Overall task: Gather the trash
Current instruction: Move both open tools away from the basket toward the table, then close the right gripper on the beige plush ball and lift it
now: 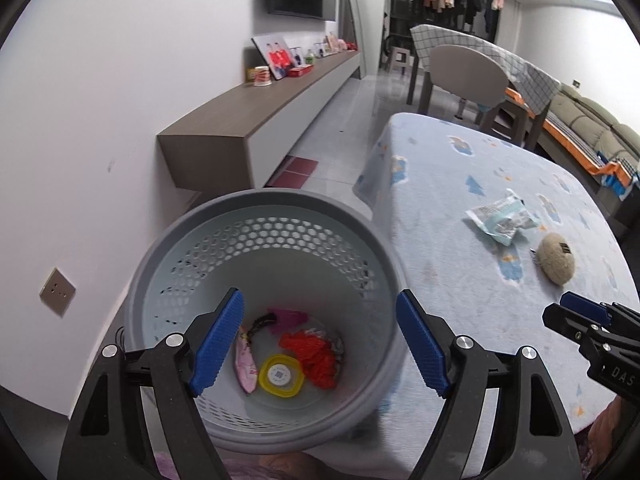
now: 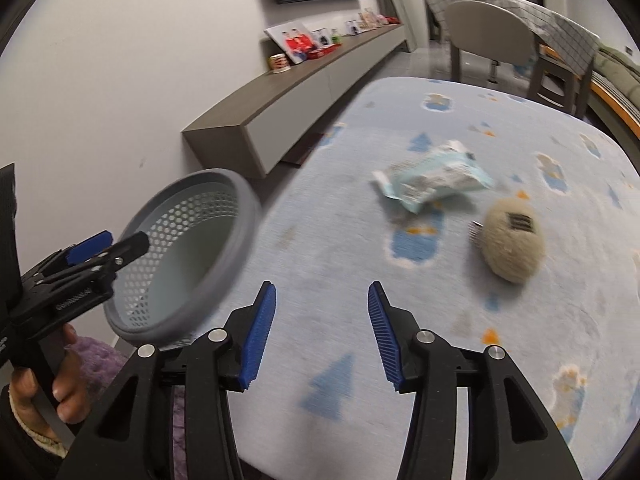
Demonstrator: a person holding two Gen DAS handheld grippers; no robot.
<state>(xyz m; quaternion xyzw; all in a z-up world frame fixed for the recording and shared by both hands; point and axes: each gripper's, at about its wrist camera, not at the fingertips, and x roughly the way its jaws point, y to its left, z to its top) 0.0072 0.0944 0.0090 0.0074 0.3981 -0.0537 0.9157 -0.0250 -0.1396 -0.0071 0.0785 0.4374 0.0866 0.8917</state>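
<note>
A grey perforated basket (image 1: pixel 280 200) stands beside the table's left edge. It holds a yellow lid (image 1: pixel 281 374), a red wrapper (image 1: pixel 314 352) and a pink wrapper (image 1: pixel 247 364). My left gripper (image 1: pixel 320 294) hangs open over the basket's mouth with nothing between its blue pads. On the light-blue tablecloth (image 2: pixel 400 340) lie a crumpled pale-green wrapper (image 2: pixel 432 182) and a beige fuzzy ball (image 2: pixel 512 246). My right gripper (image 2: pixel 322 286) is open and empty above the cloth, short of both. The basket (image 2: pixel 244 216) and left gripper (image 2: pixel 128 240) show at the left of the right wrist view.
A long low wall cabinet (image 1: pixel 248 120) with photos and cups runs behind the basket. Chairs (image 1: pixel 468 76) and a sofa (image 1: pixel 592 120) stand beyond the table. A person's hand (image 2: pixel 60 384) holds the left gripper's handle. The right gripper (image 1: pixel 560 310) shows at the right edge of the left wrist view.
</note>
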